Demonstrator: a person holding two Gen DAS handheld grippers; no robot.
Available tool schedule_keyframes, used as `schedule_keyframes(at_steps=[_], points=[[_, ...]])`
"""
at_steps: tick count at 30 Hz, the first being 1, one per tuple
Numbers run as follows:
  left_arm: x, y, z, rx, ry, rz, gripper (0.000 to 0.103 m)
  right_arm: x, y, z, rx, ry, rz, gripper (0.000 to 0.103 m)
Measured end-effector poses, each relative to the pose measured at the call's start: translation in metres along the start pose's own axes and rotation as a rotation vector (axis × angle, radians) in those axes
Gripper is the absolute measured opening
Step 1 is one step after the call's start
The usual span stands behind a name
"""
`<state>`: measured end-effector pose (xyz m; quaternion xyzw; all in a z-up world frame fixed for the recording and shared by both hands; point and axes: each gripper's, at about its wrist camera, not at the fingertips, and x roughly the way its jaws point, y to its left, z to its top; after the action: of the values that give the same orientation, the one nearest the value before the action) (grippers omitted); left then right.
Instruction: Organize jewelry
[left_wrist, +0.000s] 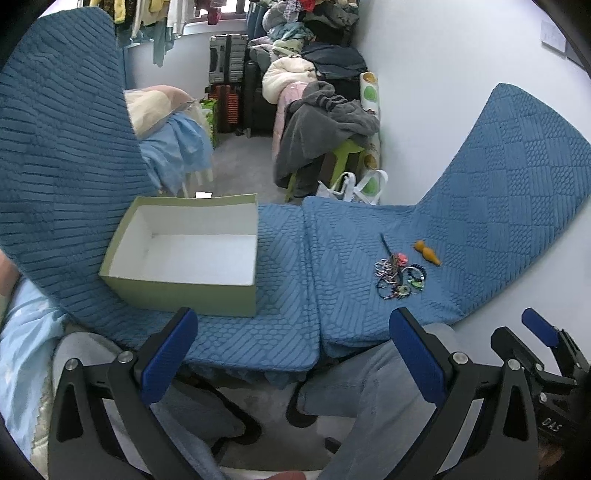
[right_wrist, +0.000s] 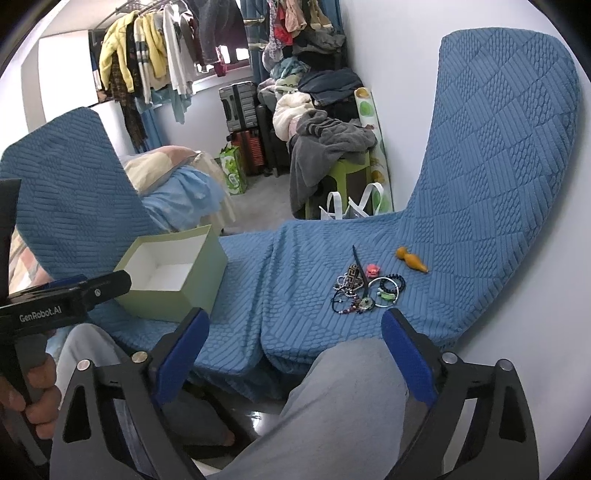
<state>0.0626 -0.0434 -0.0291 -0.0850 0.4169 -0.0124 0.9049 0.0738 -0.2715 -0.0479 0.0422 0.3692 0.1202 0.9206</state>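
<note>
Cluttered bedroom: clothes rack (right_wrist: 155, 55) by the window, suitcases (right_wrist: 240, 107) in the back, a green stool (right_wrist: 347, 173) piled w/ grey clothes, white tote bag (right_wrist: 351, 206) on the floor beside it. In front, a blue quilted cushion (left_wrist: 288, 266) spread flat, w/ its ends curving up at left & right.

On the cushion's left part sits a pale green box (left_wrist: 184, 254), lid off, white inside, nothing in it. On the right part, well apart from the box, lies the jewelry pile (right_wrist: 364, 291): tangled beaded bracelets, dark bead rings, a green-ish ring, a pink flower piece, a thin dark stick poking out toward the back. Just beside the pile, to its right, an orange gourd-shaped thing (right_wrist: 412, 260), not touching it.

Person's knees in grey trousers (right_wrist: 343, 387) sit between the claws and the cushion edge.

Left claw (left_wrist: 291, 354) spread wide, holding nothing, low in front of the cushion, nearer the box side. Right claw (right_wrist: 295, 358) also wide, holding nothing, lined up short of the pile. No contact w/ any piece.
</note>
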Motion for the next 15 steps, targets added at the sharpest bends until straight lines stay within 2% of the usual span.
schedule_keyframes(at_steps=[2, 4, 7, 10, 15], points=[[0.006, -0.005, 0.002, 0.007, 0.006, -0.006, 0.103, 0.003, -0.008, 0.003, 0.007, 0.000, 0.013, 0.089], [0.011, -0.010, 0.005, 0.002, -0.001, -0.011, 0.102, 0.006, -0.013, 0.005, 0.003, -0.004, 0.013, 0.080], [0.016, -0.015, 0.007, -0.025, -0.019, -0.072, 0.102, 0.015, -0.022, 0.009, -0.008, -0.023, 0.009, 0.069], [0.027, -0.021, 0.011, -0.018, -0.019, -0.080, 0.099, 0.030, -0.033, 0.016, 0.002, -0.041, 0.003, 0.058], [0.052, -0.027, 0.015, -0.020, 0.005, -0.115, 0.096, 0.056, -0.049, 0.019, 0.005, -0.070, 0.001, 0.056]])
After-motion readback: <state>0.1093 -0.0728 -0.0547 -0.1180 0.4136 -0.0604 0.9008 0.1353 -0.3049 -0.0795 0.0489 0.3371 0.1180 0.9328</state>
